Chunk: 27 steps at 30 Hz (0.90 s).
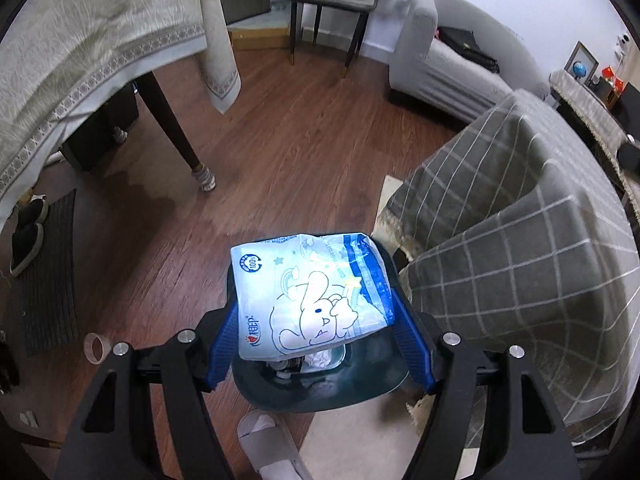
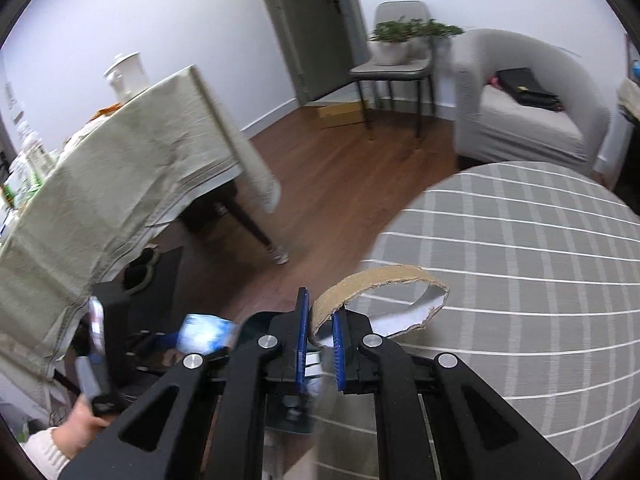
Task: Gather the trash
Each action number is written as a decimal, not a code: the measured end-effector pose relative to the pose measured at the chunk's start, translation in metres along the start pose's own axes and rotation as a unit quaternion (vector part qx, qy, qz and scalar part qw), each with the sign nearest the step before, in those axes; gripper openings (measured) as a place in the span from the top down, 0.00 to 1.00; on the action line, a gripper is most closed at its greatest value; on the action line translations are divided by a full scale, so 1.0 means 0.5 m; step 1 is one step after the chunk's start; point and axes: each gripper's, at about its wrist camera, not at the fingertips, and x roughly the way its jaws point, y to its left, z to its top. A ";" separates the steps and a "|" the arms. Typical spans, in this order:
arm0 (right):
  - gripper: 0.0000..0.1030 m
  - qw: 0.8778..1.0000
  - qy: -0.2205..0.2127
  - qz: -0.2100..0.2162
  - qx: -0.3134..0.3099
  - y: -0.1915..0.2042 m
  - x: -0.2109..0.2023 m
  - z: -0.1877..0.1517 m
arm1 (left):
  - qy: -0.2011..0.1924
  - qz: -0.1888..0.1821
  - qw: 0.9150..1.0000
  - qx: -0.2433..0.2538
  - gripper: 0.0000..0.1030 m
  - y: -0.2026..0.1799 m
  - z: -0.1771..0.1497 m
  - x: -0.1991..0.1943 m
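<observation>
L gripper (image 1: 316, 316) tilted down, clamping tissue pack (image 1: 310, 296)

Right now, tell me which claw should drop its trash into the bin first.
Left. The left claw holds the blue tissue pack directly above the dark green bin. The right claw, pinching a torn cardboard strip, sits over the checked cushion, off to the side.
</observation>
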 end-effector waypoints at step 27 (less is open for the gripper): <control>0.90 0.991 0.114 0.065 -0.039 0.160 0.202 -0.059 | 0.028 -0.002 0.999 -0.020 0.30 0.103 -0.016 0.004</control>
